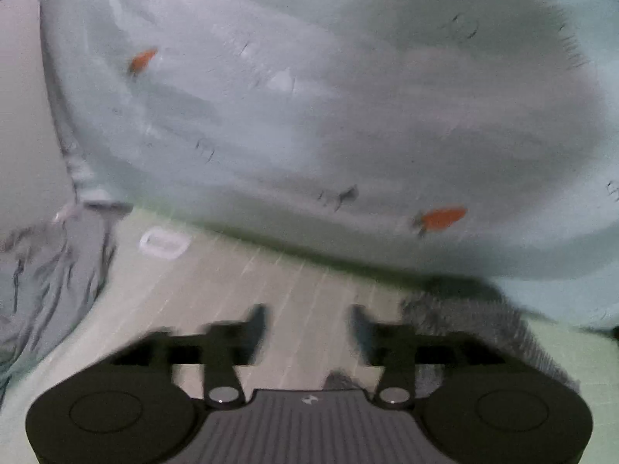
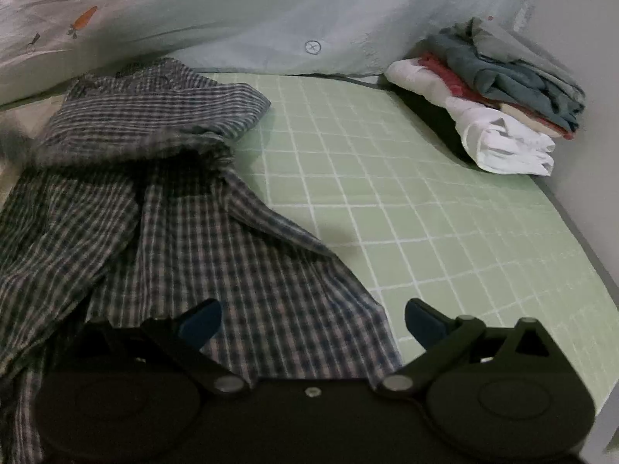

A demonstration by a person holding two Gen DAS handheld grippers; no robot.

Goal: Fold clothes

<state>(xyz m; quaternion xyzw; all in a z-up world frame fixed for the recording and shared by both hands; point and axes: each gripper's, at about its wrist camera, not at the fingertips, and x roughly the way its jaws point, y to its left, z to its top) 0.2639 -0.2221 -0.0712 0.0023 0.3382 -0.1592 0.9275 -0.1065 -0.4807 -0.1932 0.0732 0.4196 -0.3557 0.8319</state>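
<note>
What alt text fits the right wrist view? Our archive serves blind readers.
A crumpled checked shirt lies unfolded on a green gridded mat, with the open right gripper over its hem. A stack of folded clothes sits at the mat's far right corner.

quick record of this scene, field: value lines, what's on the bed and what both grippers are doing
surface: green grid sheet
garment to fold: plaid shirt, crumpled, unfolded, on the sheet's left side
finished pile: folded clothes, stacked at the far right by the wall
behind: pale duvet with carrot print
left gripper: open, empty, over the sheet, view blurred
right gripper: open wide, empty, at the shirt's near edge
</note>
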